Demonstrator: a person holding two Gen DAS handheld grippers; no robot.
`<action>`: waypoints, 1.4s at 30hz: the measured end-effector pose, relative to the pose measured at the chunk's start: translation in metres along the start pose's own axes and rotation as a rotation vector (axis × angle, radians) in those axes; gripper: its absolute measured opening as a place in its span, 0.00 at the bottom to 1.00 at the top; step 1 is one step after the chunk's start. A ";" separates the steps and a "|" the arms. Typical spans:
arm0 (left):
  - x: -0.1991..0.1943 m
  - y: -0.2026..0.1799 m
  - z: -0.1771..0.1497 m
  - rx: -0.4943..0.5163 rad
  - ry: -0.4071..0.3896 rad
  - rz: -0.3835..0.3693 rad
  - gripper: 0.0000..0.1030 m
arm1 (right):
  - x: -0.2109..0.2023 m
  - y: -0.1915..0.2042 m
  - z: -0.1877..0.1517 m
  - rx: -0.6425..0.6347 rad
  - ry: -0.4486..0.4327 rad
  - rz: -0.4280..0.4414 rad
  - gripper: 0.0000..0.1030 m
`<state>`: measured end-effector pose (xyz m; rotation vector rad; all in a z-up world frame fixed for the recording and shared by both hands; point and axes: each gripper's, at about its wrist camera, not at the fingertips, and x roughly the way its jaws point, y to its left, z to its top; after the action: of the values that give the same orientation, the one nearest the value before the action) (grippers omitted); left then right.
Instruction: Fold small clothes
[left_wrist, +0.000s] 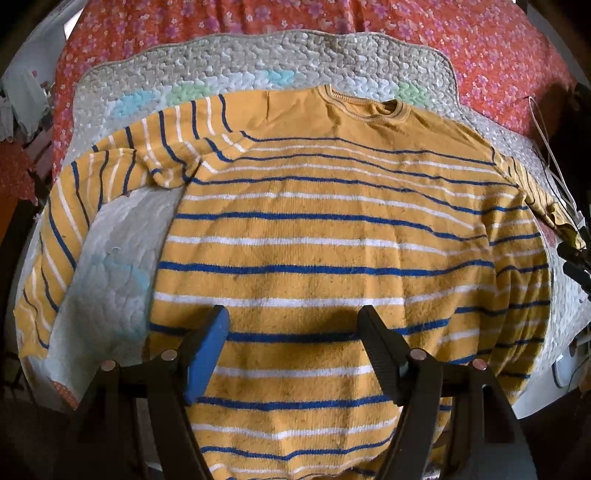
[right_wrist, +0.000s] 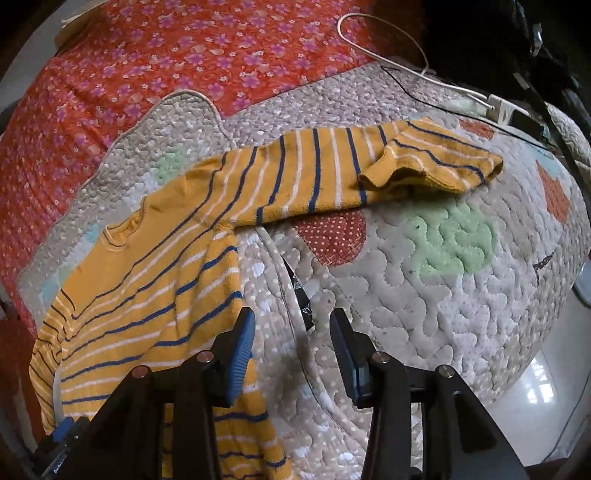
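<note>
A small yellow sweater (left_wrist: 332, 236) with blue and white stripes lies flat on a quilted mat (left_wrist: 122, 236), collar at the far side. Its left sleeve (left_wrist: 66, 221) bends down along the mat. My left gripper (left_wrist: 295, 314) is open and empty, hovering over the lower body of the sweater. In the right wrist view the sweater (right_wrist: 155, 266) lies at the left, its right sleeve (right_wrist: 332, 173) stretched out with the cuff (right_wrist: 436, 162) folded back. My right gripper (right_wrist: 291, 325) is open and empty over the mat (right_wrist: 424, 295), beside the sweater's right edge.
The mat lies on a red floral bedspread (right_wrist: 147, 74). A white cable (right_wrist: 388, 40) and a power strip (right_wrist: 502, 107) sit at the mat's far right. A pale floor (right_wrist: 535, 391) shows past the bed's right edge. The other gripper's tip (right_wrist: 62, 432) shows at the lower left.
</note>
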<state>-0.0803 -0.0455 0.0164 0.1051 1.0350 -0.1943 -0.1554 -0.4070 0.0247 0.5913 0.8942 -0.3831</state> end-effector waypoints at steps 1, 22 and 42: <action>0.001 0.000 0.000 0.002 -0.001 0.000 0.69 | 0.002 0.001 0.000 0.000 0.003 -0.001 0.44; -0.003 -0.003 0.021 -0.016 -0.019 -0.076 0.72 | -0.043 -0.081 0.087 0.187 -0.134 -0.073 0.45; 0.005 -0.007 0.014 -0.002 0.018 -0.049 0.72 | 0.040 -0.070 0.107 -0.142 -0.023 -0.245 0.10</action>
<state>-0.0672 -0.0555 0.0193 0.0803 1.0564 -0.2373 -0.1055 -0.5310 0.0217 0.3464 0.9663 -0.5408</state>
